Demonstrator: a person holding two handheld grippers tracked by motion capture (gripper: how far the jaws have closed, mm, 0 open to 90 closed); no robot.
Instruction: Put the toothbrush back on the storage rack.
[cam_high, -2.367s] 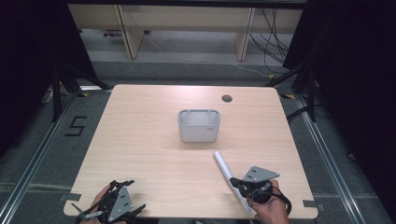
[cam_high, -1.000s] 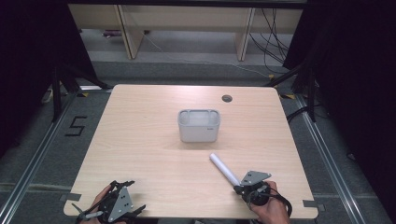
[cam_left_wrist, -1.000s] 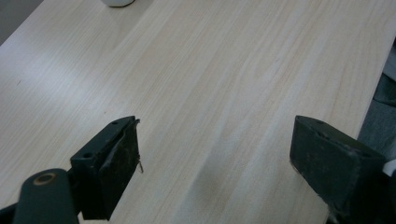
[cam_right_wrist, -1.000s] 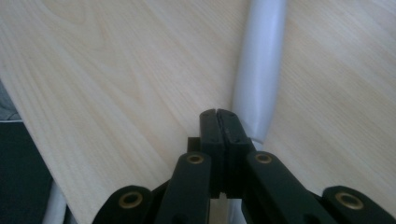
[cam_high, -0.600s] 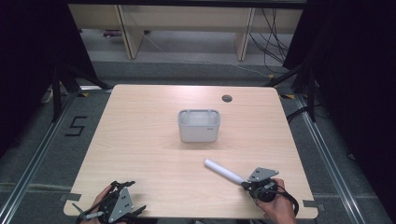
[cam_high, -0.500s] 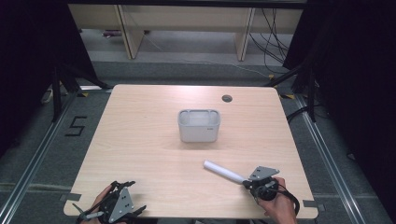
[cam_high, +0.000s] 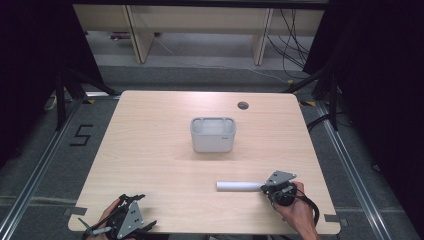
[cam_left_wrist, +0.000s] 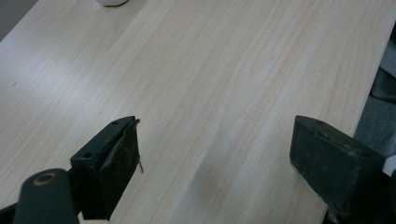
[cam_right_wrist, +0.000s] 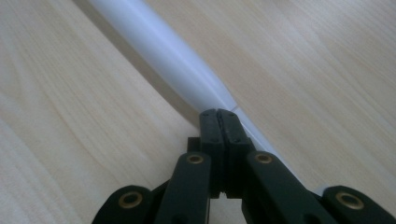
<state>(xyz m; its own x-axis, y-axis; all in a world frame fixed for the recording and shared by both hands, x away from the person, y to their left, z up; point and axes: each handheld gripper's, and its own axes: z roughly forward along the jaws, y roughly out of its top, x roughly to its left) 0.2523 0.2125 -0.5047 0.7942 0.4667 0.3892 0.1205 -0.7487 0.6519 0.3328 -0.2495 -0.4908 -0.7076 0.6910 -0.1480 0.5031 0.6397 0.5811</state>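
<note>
A white tube (cam_high: 239, 186) lies flat on the wooden table (cam_high: 150, 150), pointing left from my right gripper (cam_high: 265, 187) near the front right. In the right gripper view the tube (cam_right_wrist: 168, 51) runs away to the upper left. Its flattened end sits between the jaws of the right gripper (cam_right_wrist: 223, 116), which are pressed shut on it. My left gripper (cam_high: 140, 210) rests at the table's front left edge. In the left gripper view it (cam_left_wrist: 215, 140) stands wide open over bare wood with nothing between its jaws.
A grey open-topped bin (cam_high: 213, 134) stands at the middle of the table, and its base shows at the top of the left gripper view (cam_left_wrist: 112, 1). A round cable hole (cam_high: 243, 105) sits near the far edge. Shelving and cables lie beyond the table.
The white tube has swung round with the right gripper, from pointing up and left towards the bin to lying level and pointing left. The right hand shifted a little. The left gripper stayed put.
</note>
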